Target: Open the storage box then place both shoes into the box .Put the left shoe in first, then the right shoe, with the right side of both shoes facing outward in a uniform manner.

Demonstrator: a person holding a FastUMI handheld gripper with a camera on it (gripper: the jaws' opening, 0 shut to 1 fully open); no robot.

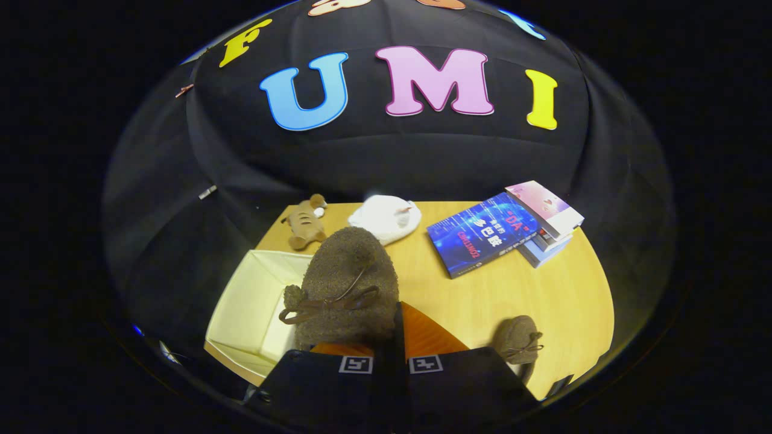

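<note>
Your table (543, 289) carries the open storage box (247, 307) left of the fingers. Beyond them lie stacked books (500, 229), a white plush (386, 218) and a brown plush (306, 222). Your gripper (389, 352) is clamped on one brown shoe (347, 283), raised beside the box; the other shoe (517, 339) rests just right of the fingers.

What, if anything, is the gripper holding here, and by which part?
The gripper is shut on the brown shoe, gripping it at the heel end, with the toe pointing away beside the open box.
</note>
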